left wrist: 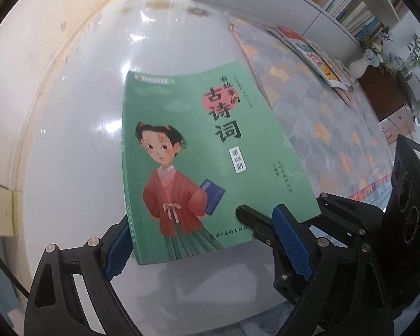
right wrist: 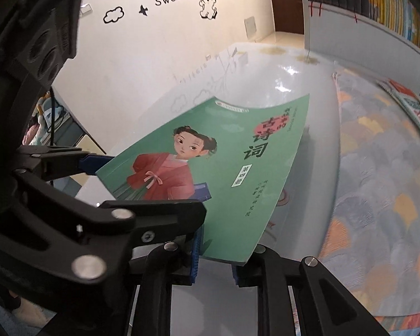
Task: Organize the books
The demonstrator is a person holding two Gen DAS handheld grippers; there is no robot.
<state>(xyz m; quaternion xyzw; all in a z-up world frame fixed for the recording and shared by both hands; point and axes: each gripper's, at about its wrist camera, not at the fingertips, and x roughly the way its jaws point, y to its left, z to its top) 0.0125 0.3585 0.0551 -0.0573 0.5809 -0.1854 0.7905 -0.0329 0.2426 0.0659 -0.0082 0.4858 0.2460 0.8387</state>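
A green book [left wrist: 210, 162] with a girl in a red robe on its cover is held in the air above the glossy white floor [left wrist: 98, 112]. My left gripper [left wrist: 207, 249] is wide open, its blue pads either side of the book's near edge, the left pad [left wrist: 117, 254] against the spine. My right gripper [right wrist: 215, 254] is shut on the green book [right wrist: 226, 168] at its near right corner. The right gripper's finger [left wrist: 254, 218] shows in the left wrist view on the cover. The left gripper's finger [right wrist: 95, 162] shows in the right wrist view beside the spine.
A patterned rug [left wrist: 322, 123] lies to the right with several books [left wrist: 319, 56] on its far side. Bookshelves [left wrist: 344, 2] full of books line the right wall. A white vase [left wrist: 361, 65] stands on a dark cabinet [left wrist: 383, 92]. A decorated wall [right wrist: 154, 28] is at left.
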